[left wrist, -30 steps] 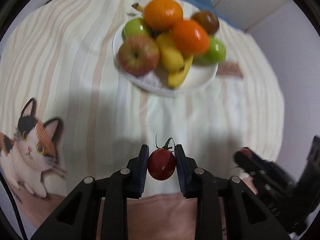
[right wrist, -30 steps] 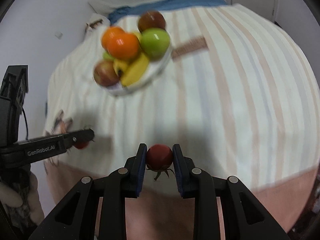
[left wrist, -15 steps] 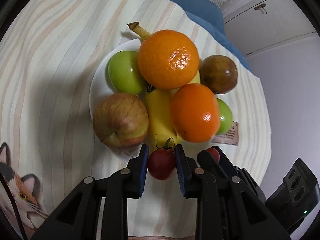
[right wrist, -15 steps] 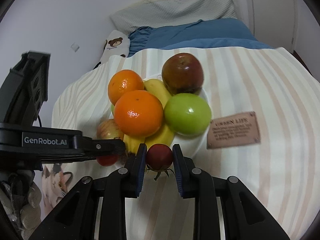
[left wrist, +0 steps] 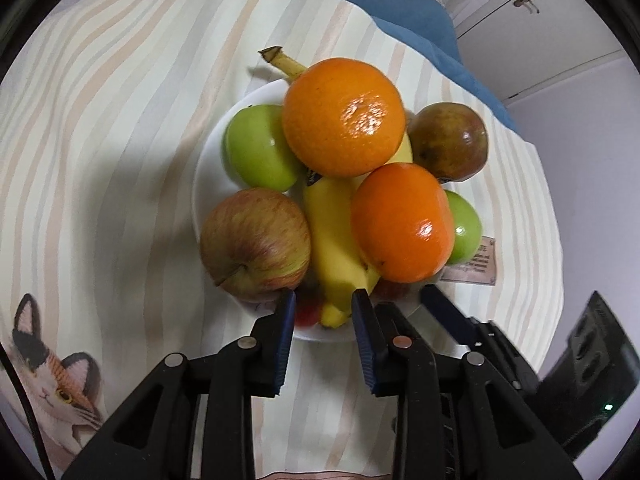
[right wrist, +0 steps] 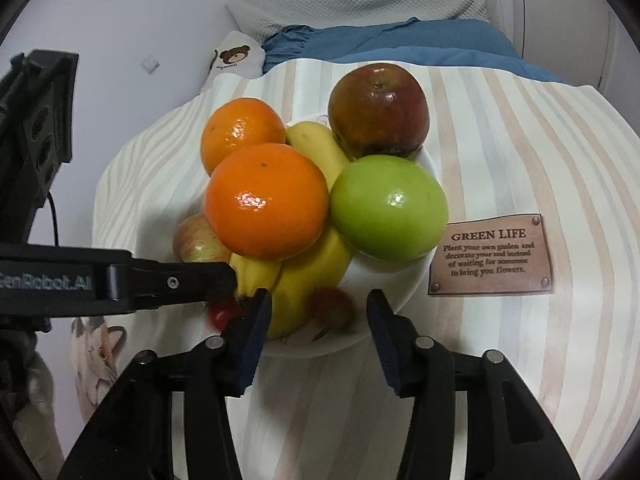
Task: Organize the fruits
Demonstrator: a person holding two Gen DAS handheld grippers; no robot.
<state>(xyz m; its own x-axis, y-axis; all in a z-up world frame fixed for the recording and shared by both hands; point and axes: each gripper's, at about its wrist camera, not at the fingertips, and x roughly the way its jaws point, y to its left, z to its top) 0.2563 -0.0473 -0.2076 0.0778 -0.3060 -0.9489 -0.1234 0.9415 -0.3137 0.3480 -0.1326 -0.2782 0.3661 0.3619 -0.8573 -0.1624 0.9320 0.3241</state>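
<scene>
Both my claws moved in over plate (right wrist: 416, 292) rim, jaws just opening; right claw (right wrist: 318, 312) wide, left claw (left wrist: 323, 308) narrow, tomatoes (right wrist: 332, 308) released just ahead, untouched.

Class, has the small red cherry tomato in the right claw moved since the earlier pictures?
Yes. The small red cherry tomato left the opening right claw and lies on the white plate.

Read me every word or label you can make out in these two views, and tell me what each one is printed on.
"GREEN LIFE", then "Plant your own garden and decorate your soul instead of waiting for someone to bring you flowers.": brown patch on the striped cloth.
"GenRobot.AI", partly cut off: left gripper.
Small print under the bear on the pillow: too small to read.
Banana sticker: unreadable.
</scene>
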